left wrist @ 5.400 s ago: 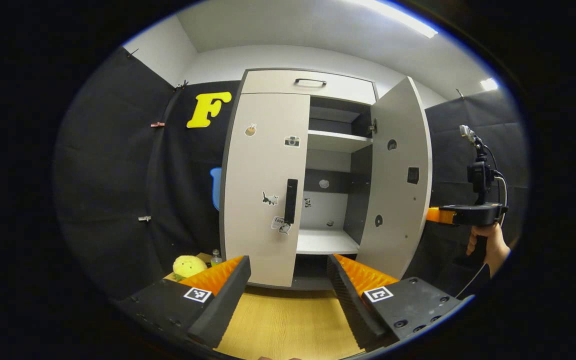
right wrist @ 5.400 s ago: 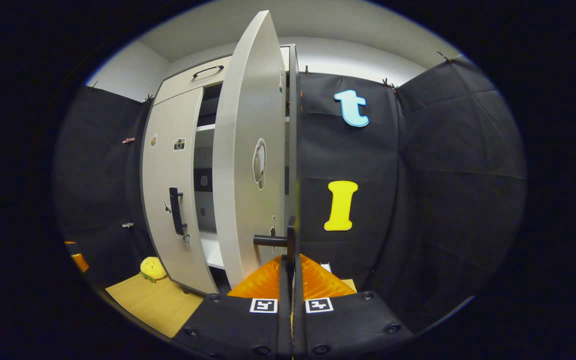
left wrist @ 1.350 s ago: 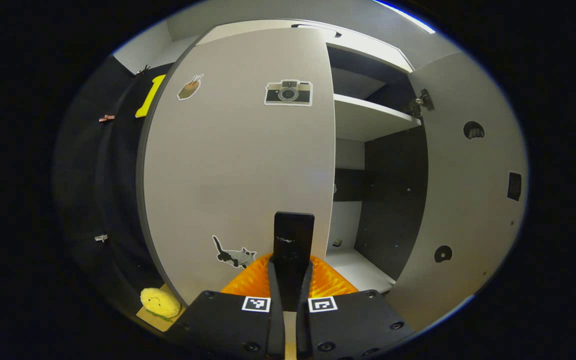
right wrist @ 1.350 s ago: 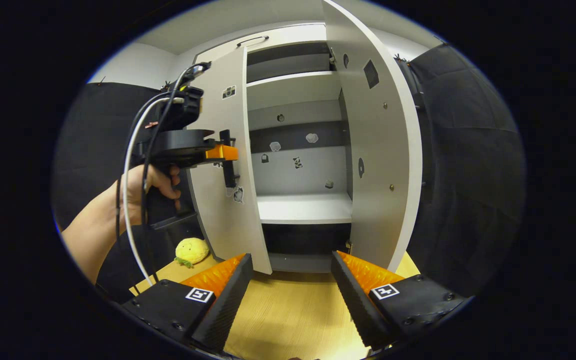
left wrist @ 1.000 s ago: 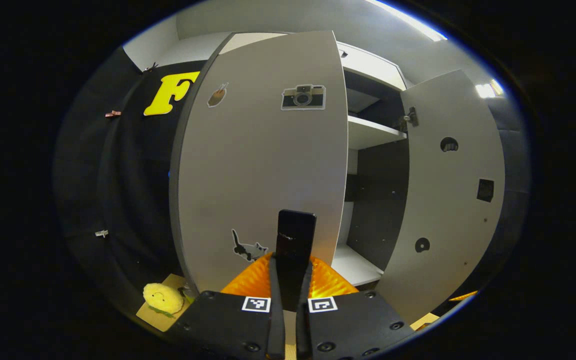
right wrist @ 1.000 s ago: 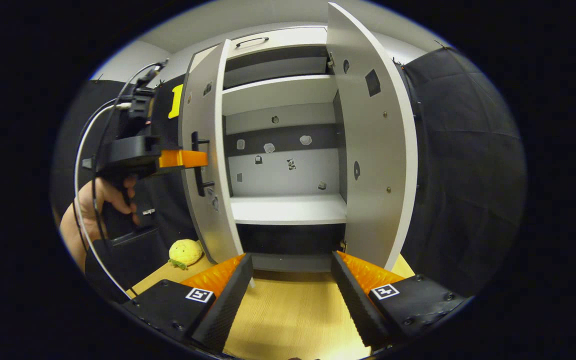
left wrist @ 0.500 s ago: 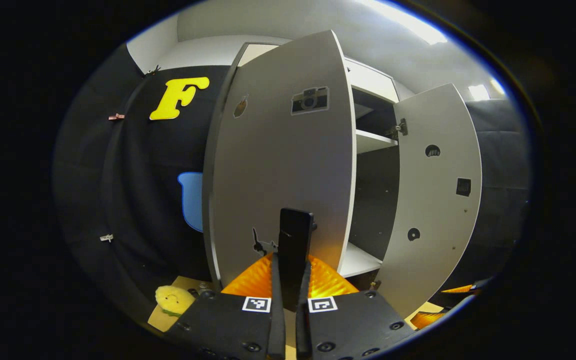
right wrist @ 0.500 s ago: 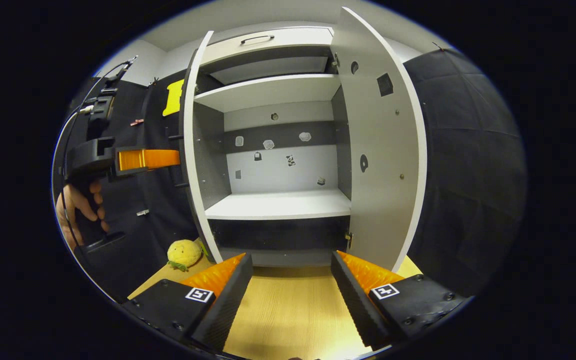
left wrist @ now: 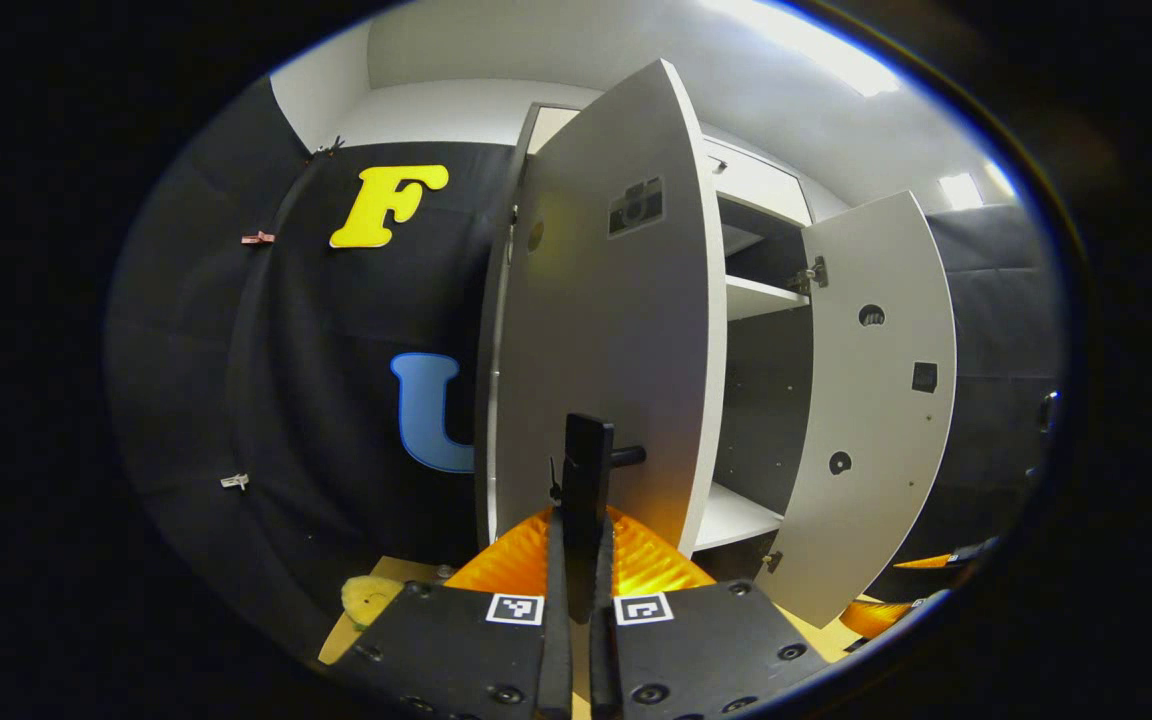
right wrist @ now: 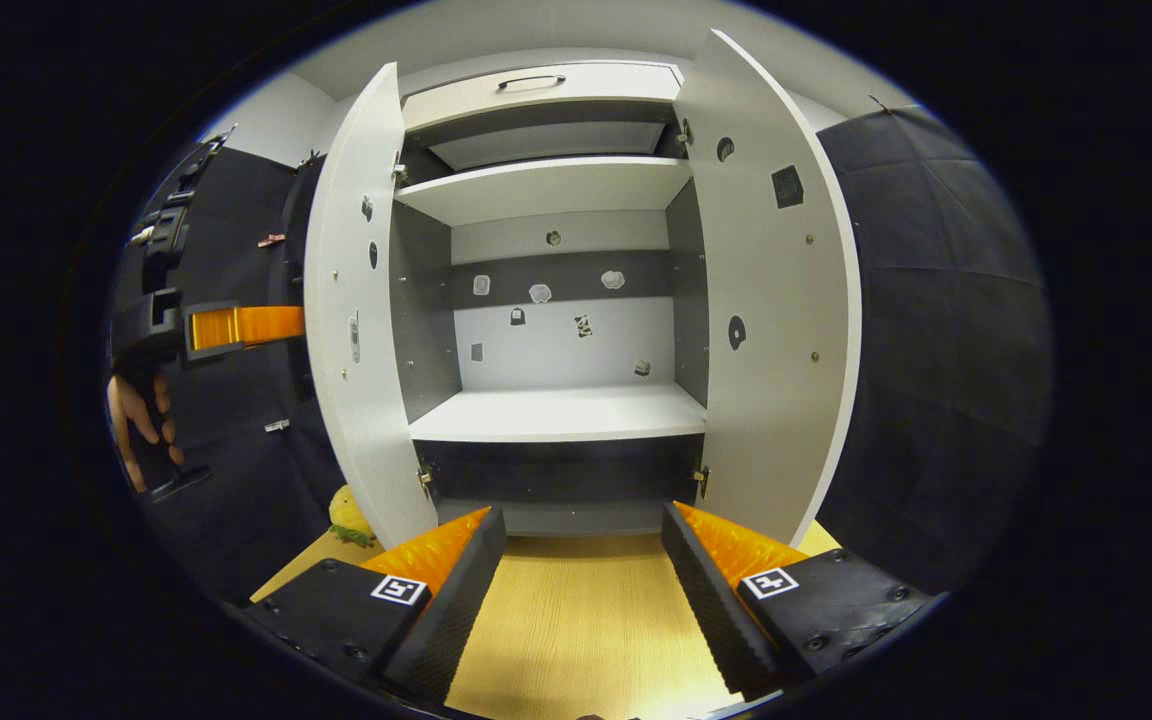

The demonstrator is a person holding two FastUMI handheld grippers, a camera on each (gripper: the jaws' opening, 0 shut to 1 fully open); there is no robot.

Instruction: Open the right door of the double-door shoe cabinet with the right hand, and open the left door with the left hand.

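Note:
The shoe cabinet (right wrist: 556,410) stands with both doors swung out and its pale shelves bare. My left gripper (left wrist: 581,520) is shut on the black handle (left wrist: 587,455) of the left door (left wrist: 616,330), which I see almost edge-on. In the right gripper view that door (right wrist: 356,300) shows its inner face, and the left gripper's fingers (right wrist: 241,325), held by a hand (right wrist: 131,425), reach behind its outer edge. The right door (right wrist: 776,300) hangs wide, touched by nothing. My right gripper (right wrist: 584,560) is open and holds nothing, low before the cabinet's middle.
A yellow plush toy (right wrist: 344,515) lies on the wooden floor (right wrist: 576,620) by the cabinet's left foot, partly behind the left door. A drawer with a dark handle (right wrist: 531,80) tops the cabinet. Black cloth walls close in on both sides.
The left door has swung much farther out, pulled by my left gripper on its handle. My right gripper, shut on the right door's handle 5.4 s ago, has since let go and hangs open, barely moving.

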